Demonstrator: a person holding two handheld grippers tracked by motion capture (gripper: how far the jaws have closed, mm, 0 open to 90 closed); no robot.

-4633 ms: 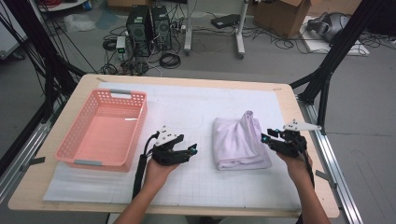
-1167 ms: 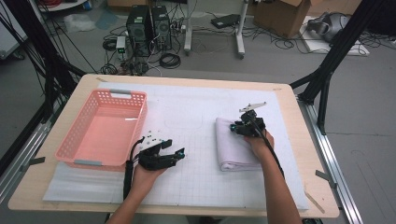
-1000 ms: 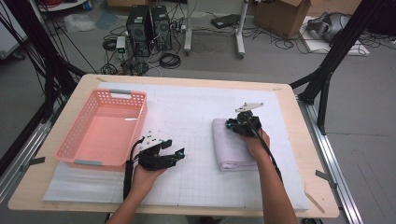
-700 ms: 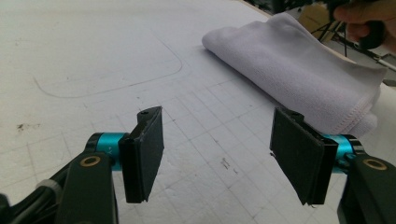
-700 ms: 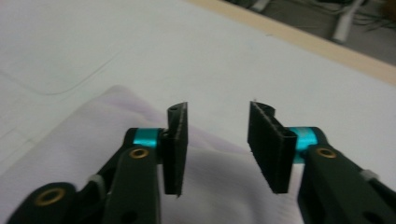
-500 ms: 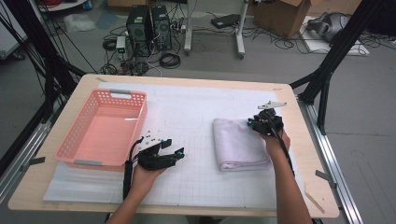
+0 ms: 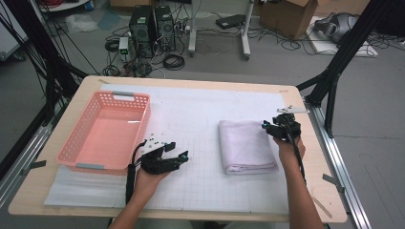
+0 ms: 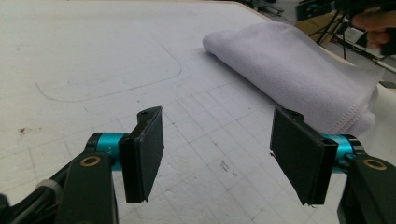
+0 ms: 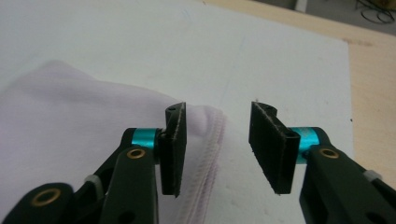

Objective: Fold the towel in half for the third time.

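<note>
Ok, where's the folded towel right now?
In the high view the folded towel lies right of centre on the white mat, just left of the right tool and well right of the pink basket.

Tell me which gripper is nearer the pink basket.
Left. The left gripper rests on the mat just off the pink basket's near right corner. The right gripper, jaws just opening and empty, sits beyond the folded towel, at its far right edge.

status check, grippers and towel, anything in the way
Left gripper open, empty. Right gripper jaws just been opening, nothing between them, at the towel's right edge. Towel folded flat on the mat. Nothing in the way.
</note>
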